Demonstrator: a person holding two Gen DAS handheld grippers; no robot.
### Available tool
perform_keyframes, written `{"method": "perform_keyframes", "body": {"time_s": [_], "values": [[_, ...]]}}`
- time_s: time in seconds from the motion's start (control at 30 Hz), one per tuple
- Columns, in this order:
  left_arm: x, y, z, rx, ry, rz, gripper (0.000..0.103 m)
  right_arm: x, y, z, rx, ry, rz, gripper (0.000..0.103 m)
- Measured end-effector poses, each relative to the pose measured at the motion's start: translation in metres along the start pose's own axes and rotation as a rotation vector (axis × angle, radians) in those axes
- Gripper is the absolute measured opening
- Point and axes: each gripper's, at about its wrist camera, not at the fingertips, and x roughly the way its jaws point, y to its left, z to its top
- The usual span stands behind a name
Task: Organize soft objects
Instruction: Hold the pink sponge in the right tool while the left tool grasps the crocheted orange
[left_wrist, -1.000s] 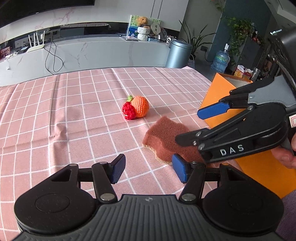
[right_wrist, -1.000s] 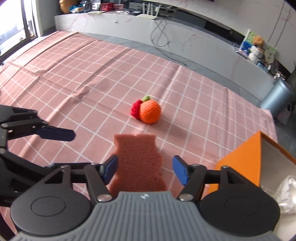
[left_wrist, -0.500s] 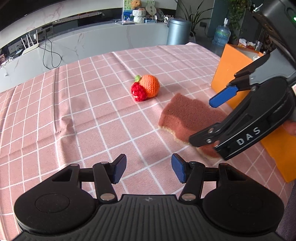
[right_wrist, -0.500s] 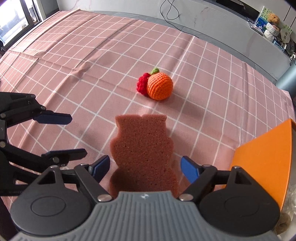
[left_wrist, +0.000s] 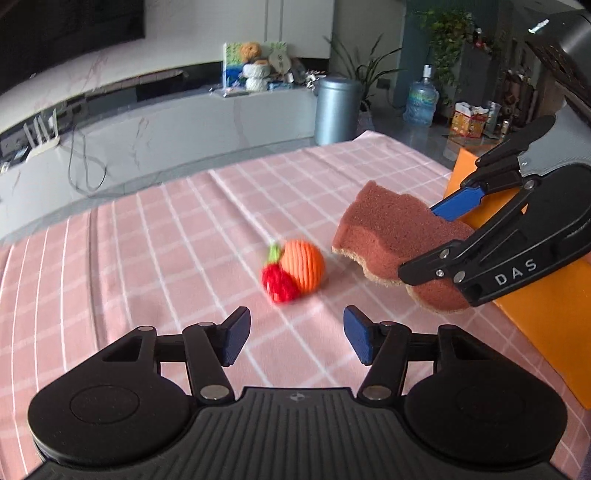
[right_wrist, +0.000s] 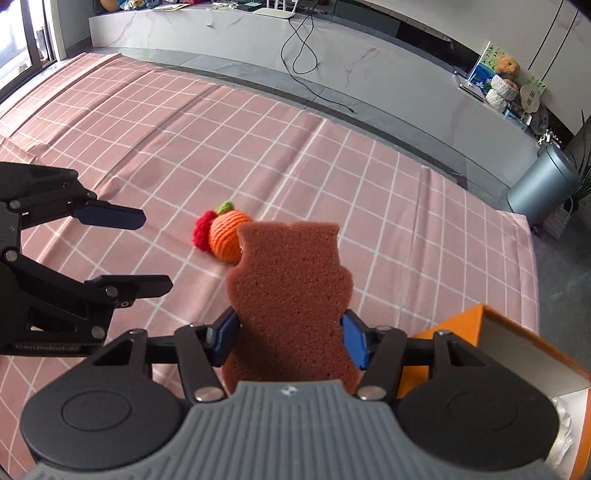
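Nearest to me, my right gripper has the brown sponge between its blue pads. The jaws are closing, and both pads already press the sponge's narrow waist, so I read it as clamped. In the left wrist view the same sponge hangs clear of the pink checked tablecloth, tilted, with its pale underside edge showing and the right gripper pinching it from the right.

My left gripper has its jaws standing apart with nothing between them; only tablecloth shows in the gap. From the right wrist camera it reaches in from the left edge, fingers spread, just short of the knitted toys.

Just beyond the left gripper's fingertips, the crocheted orange ball lies on the cloth, touching a red knitted berry with a small green leaf on top. In the right wrist view the sponge's upper corner overlaps the orange ball, so I cannot tell whether they touch.

At the right, the orange box sits on the table's edge beside my right gripper, its grey inner wall showing and something white and crumpled inside.

Further off, past the table, a grey round bin stands on the floor by a long pale counter carrying cables and a router, with soft toys at its far end.
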Motion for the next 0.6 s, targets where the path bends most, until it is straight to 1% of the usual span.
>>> {"method": "perform_keyframes", "body": {"time_s": [0.2,0.3,0.4,0.43,0.47,0.53,0.6], "values": [[0.034,-0.002,0.019,0.064,0.011,-0.006,0.069,0.020,-0.010,0.012,-0.028,0.019,-0.011,0.059],[0.049,-0.002,0.019,0.072,0.030,0.010,0.069,0.026,-0.012,0.017,-0.022,0.026,-0.005,0.059],[0.056,-0.002,0.016,0.058,0.028,0.004,0.069,0.030,-0.014,0.018,-0.012,0.031,0.005,0.059],[0.058,-0.001,0.016,0.051,0.029,0.000,0.068,0.031,-0.013,0.017,-0.010,0.033,0.008,0.059],[0.059,0.000,0.016,0.052,0.032,-0.005,0.061,0.031,-0.014,0.017,-0.009,0.036,0.011,0.059],[0.061,-0.001,0.015,0.056,0.031,-0.008,0.056,0.033,-0.013,0.017,-0.007,0.039,0.016,0.059],[0.060,-0.003,0.013,0.056,0.026,-0.003,0.055,0.034,-0.012,0.017,-0.005,0.040,0.018,0.059]]}}
